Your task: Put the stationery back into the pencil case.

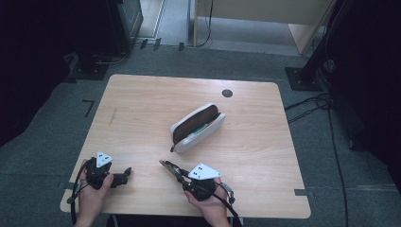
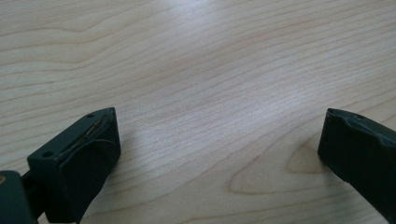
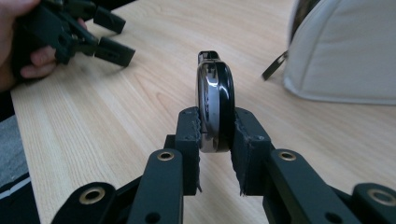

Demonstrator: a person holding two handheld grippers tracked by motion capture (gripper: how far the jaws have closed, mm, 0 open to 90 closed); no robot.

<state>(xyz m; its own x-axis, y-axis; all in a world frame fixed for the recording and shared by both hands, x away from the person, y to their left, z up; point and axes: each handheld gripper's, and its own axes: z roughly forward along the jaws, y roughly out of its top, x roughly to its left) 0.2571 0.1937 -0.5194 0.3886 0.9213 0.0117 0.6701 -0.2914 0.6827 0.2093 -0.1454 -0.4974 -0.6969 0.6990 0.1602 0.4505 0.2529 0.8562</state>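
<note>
Well inside the table [image 1: 142,94] edge, your right gripper [image 3: 215,128] clamped a black fob [image 3: 215,100] near the pouch [image 1: 198,126]; your left gripper [image 2: 219,140] stood apart over bare wood.

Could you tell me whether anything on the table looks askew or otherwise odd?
Nothing looks damaged or spilled. The white pouch lies diagonally on the table, unzipped and gaping. The right tongs clamp a slim black-and-silver object; the left tongs stand open over bare wood.
</note>
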